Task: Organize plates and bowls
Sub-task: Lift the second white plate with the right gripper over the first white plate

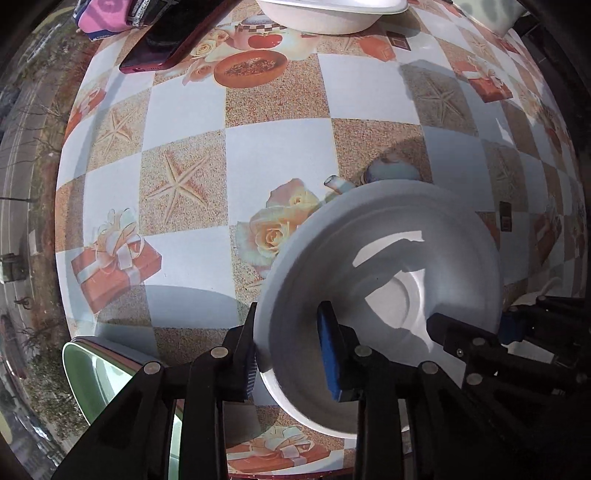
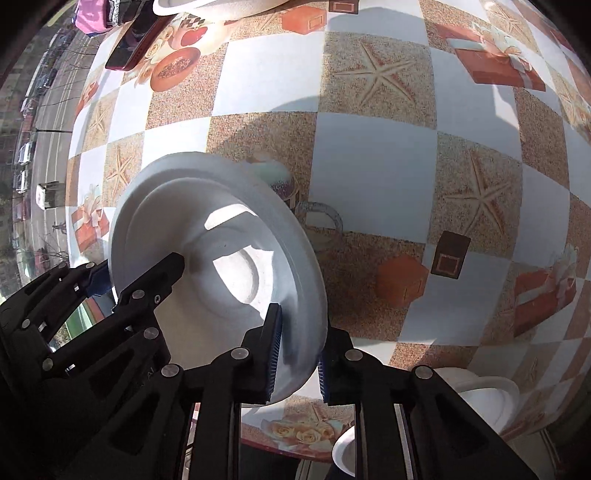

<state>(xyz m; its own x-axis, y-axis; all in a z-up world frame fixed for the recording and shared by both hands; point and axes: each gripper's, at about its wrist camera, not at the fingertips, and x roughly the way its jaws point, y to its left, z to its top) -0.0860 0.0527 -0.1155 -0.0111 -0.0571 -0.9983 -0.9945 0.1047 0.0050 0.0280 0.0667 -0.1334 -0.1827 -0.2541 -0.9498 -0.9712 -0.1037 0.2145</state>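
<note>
A white foam bowl (image 1: 388,258) is held over the patterned tablecloth by both grippers at once. In the left wrist view my left gripper (image 1: 290,354) is shut on the bowl's left rim, one blue pad inside the wall and one outside. My right gripper (image 1: 476,326) clamps the opposite rim. In the right wrist view the same bowl (image 2: 207,229) tilts a little. There my right gripper (image 2: 299,363) pinches its near-right rim, and my left gripper (image 2: 138,267) grips the far-left rim. A second white bowl (image 1: 332,18) stands at the table's far edge.
A red phone (image 1: 162,48) and a pink cloth (image 1: 103,18) lie at the far left. A green-rimmed dish (image 1: 96,373) sits at the near left corner. Another white bowl (image 2: 487,398) stands near right, and a white rim (image 2: 343,454) shows below the table edge.
</note>
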